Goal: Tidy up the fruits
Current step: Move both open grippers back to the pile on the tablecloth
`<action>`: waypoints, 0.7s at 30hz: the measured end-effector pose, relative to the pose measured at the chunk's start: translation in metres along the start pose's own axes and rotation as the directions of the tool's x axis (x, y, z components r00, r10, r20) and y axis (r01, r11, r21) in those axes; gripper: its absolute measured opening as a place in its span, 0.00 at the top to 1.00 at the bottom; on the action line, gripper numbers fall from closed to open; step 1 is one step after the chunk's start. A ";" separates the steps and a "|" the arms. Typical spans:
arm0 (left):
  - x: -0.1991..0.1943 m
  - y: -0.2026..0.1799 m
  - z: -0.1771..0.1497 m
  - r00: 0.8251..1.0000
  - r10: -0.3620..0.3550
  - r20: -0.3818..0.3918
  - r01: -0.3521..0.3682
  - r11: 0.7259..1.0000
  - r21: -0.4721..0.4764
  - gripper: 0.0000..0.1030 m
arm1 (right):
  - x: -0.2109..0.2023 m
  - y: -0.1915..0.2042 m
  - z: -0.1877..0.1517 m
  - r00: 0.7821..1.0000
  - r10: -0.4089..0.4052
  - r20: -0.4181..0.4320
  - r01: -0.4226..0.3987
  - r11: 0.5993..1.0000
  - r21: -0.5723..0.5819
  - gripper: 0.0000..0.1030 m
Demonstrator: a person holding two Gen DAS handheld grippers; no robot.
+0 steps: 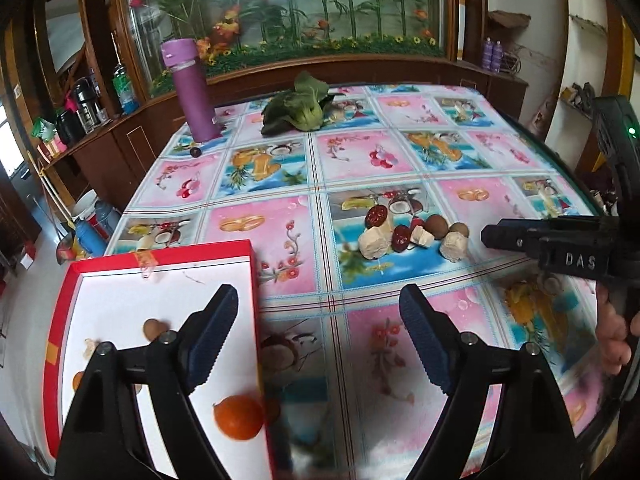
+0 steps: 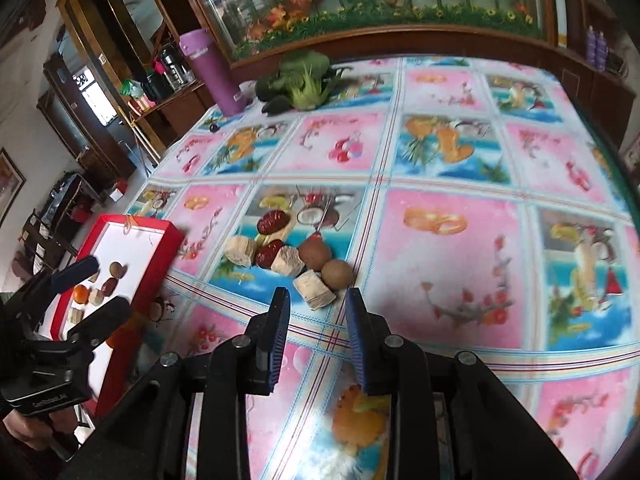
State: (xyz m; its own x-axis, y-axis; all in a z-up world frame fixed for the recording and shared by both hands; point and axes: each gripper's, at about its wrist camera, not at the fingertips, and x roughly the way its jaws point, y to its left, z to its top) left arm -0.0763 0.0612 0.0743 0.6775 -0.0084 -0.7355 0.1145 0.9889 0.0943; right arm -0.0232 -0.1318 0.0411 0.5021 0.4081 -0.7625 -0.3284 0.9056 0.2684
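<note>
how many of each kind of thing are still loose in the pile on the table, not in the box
red dates: 2
pale cut chunks: 3
brown round fruits: 2
total: 7

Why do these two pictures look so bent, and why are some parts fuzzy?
Both views come through fisheye lenses, so the fruit-patterned tablecloth bulges and the corners go black. In the left wrist view, the round orange fruit and the cloth near the open left tongs smear. In the right wrist view, the cloth's far right edge blurs, and the cloth shines below the right tongs.
</note>
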 end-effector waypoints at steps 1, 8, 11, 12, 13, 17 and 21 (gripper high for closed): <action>0.003 -0.002 0.000 1.000 0.005 -0.005 -0.005 1.000 0.006 0.19 | 0.006 0.002 -0.001 1.000 -0.005 -0.006 0.005 1.000 -0.008 0.73; 0.039 -0.007 0.012 0.999 -0.012 -0.052 0.012 1.000 0.001 0.19 | 0.027 0.006 -0.003 0.999 -0.006 -0.035 0.005 1.000 -0.024 0.73; 0.054 -0.010 0.018 0.997 -0.021 -0.076 0.021 1.000 0.004 0.19 | 0.033 0.007 -0.004 0.999 -0.019 -0.043 0.018 0.999 -0.028 0.73; 0.058 -0.011 0.020 0.996 -0.020 -0.083 0.020 1.000 0.007 0.19 | 0.035 0.006 -0.004 0.999 -0.016 -0.044 0.015 1.000 -0.028 0.73; 0.063 -0.013 0.022 0.996 -0.017 -0.089 0.018 1.000 0.011 0.19 | 0.038 0.005 -0.004 0.999 -0.013 -0.042 0.011 1.000 -0.026 0.73; 0.077 -0.017 0.028 0.993 -0.036 -0.111 0.039 0.999 0.023 0.19 | 0.040 0.003 -0.005 0.999 -0.008 -0.037 0.007 0.999 -0.031 0.74; 0.084 -0.019 0.033 0.992 -0.046 -0.117 0.050 0.998 0.025 0.21 | 0.039 0.002 -0.006 1.000 0.003 -0.025 -0.004 0.999 -0.034 0.74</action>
State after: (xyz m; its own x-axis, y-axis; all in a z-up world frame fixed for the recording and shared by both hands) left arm 0.0022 0.0370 0.0331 0.5815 -0.0368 -0.8127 0.1658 0.9834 0.0741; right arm -0.0090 -0.1149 0.0085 0.4806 0.4081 -0.7762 -0.3576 0.8994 0.2515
